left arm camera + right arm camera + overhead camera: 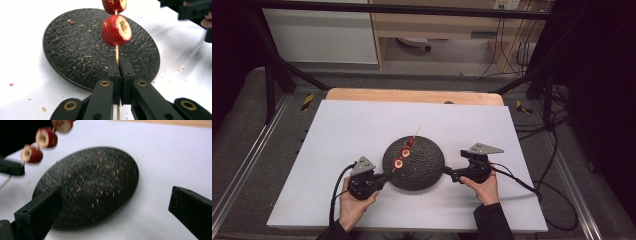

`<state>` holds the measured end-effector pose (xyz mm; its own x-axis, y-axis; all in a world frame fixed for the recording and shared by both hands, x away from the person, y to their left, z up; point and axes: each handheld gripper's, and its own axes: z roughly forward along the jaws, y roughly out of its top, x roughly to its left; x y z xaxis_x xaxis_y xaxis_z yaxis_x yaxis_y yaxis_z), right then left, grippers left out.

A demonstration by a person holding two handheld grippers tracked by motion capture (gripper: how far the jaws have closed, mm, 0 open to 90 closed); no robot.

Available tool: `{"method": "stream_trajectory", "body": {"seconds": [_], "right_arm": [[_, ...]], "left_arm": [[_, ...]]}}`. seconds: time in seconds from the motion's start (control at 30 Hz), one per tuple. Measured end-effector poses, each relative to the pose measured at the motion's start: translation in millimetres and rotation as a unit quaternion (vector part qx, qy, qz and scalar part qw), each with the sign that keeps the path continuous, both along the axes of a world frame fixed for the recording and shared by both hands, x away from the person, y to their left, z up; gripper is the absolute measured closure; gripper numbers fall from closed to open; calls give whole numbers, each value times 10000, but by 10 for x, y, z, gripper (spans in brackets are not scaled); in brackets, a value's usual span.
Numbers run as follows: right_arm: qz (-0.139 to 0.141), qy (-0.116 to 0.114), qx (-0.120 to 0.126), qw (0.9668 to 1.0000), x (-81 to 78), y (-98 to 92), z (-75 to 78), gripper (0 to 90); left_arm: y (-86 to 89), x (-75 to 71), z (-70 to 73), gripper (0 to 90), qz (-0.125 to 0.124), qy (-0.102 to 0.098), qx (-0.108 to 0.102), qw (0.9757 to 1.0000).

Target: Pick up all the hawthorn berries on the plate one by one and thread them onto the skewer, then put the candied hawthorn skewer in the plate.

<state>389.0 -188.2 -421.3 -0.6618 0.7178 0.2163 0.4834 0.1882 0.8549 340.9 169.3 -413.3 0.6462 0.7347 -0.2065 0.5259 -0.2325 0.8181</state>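
At lower left of the high view, the left gripper (384,177) is clamped tight on a thin wooden skewer (116,53) threaded with red fruit pieces (404,152), held over the black plate (424,172) at centre. Lower right, the right gripper (447,172) has its jaws wide apart with nothing between them.

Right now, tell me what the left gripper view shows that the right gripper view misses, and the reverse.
Left gripper view alone: the left tool shut on the thin wooden skewer, and the hollow cored face of the nearest red fruit piece. Right gripper view alone: the right tool with its jaws wide apart and nothing between them, three fruit pieces in a row, and a strip of wooden table edge. Both: the round black textured plate strewn with crumbs, on the white table sheet.
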Motion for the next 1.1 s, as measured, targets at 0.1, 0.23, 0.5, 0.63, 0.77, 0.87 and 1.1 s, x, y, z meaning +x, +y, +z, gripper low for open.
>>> {"method": "stream_trajectory", "body": {"seconds": [0.1, 0.23, 0.5, 0.63, 0.77, 0.87, 1.1], "right_arm": [[55, 46, -116, 9999, -37, -106, -58, 5], [155, 85, -230, 9996, -82, -230, -125, 5], [218, 177, -512, 9983, -189, -419, -251, 5], [193, 228, -546, 9981, -240, -487, -289, 5], [175, 227, -592, 9978, -267, -548, -311, 5], [134, 252, -564, 9980, -281, -585, -327, 5], [126, 264, -661, 9974, -290, -590, -348, 5]], "left_arm": [[23, 49, 60, 888, -3, 31, 128, 9999], [37, 122, 136, 888, -47, 80, 350, 9993], [-28, 261, 199, 887, -168, 213, 719, 9970], [-94, 308, 199, 888, -233, 294, 915, 9951], [-145, 336, 176, 887, -276, 355, 1069, 9932], [-171, 355, 144, 887, -346, 485, 1170, 9913], [-244, 370, 38, 887, -382, 727, 1494, 9854]]}}
